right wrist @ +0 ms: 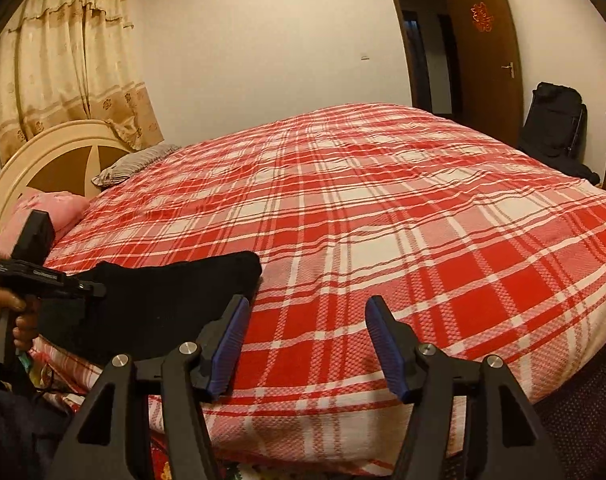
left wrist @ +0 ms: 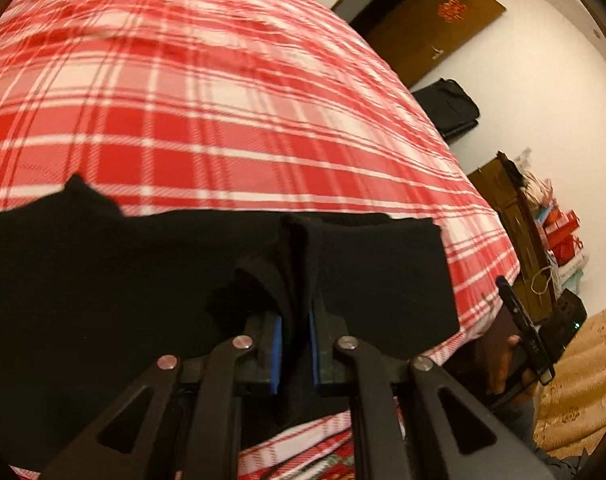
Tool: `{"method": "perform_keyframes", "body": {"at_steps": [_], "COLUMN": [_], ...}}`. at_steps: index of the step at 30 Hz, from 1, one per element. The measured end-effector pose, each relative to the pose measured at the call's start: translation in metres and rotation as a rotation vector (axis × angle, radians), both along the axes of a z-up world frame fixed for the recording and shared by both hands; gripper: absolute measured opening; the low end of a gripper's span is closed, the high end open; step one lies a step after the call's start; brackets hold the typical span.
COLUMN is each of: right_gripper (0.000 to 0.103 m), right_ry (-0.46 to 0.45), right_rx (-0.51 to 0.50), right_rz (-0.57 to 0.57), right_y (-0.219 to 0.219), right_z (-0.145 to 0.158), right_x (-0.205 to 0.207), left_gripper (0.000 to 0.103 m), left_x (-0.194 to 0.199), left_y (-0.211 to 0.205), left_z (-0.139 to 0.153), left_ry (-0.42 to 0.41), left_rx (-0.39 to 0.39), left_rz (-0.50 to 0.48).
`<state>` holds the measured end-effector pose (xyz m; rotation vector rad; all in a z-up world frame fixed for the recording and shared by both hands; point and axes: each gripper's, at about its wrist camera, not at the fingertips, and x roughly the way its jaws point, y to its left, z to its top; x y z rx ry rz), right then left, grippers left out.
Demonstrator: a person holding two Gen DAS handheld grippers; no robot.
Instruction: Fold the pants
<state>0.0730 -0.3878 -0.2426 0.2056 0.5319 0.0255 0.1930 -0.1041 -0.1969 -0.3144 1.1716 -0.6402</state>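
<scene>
Black pants (left wrist: 103, 280) lie bunched along the near edge of a bed under a red and white plaid cover (left wrist: 203, 120). My left gripper (left wrist: 295, 320) is shut on a fold of the pants, black cloth pinched between its blue pads. In the right wrist view the same pants (right wrist: 163, 292) lie at the left, with the left gripper's body (right wrist: 35, 272) and a hand beside them. My right gripper (right wrist: 307, 312) stands open over the plaid cover (right wrist: 383, 220), to the right of the pants, with nothing between its fingers.
A cream headboard (right wrist: 43, 160), a pink pillow (right wrist: 51, 208) and a grey pillow (right wrist: 135, 162) sit at the bed's far left. A brown door (right wrist: 487, 52) and a black bag (right wrist: 555, 124) stand by the wall. Stacked boxes (left wrist: 559, 236) stand beside the bed.
</scene>
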Motion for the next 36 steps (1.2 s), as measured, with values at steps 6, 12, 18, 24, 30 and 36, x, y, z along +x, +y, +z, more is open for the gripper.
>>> {"method": "perform_keyframes", "body": {"at_steps": [6,12,18,24,30,36], "right_gripper": [0.063,0.063,0.063,0.063,0.064,0.064], "right_ry": [0.008,0.168,0.293,0.171,0.328,0.23], "right_rx": [-0.059,0.0,-0.098,-0.101,-0.027,-0.069], "right_rz": [0.119,0.384,0.377,0.358,0.25,0.285], "right_y": [0.035,0.085,0.099,0.1,0.083,0.107], "right_z": [0.006,-0.014,-0.032,0.009,-0.034,-0.001], "right_x": [0.005,0.028,0.044,0.059,0.132,0.103], "left_gripper": [0.012,0.015,0.017,0.022,0.022,0.026], "left_x": [0.006,0.008,0.005,0.006,0.014,0.006], "left_y": [-0.003,-0.007,-0.007,-0.003,-0.01,0.004], "left_z": [-0.013,-0.014,-0.008,0.005,-0.002,0.012], "left_ry": [0.013,0.0,-0.013,-0.052,-0.053,-0.106], "left_rx": [0.037,0.063,0.08,0.079,0.125,0.125], "left_rz": [0.014,0.014,0.002,0.0,-0.024,-0.032]}}
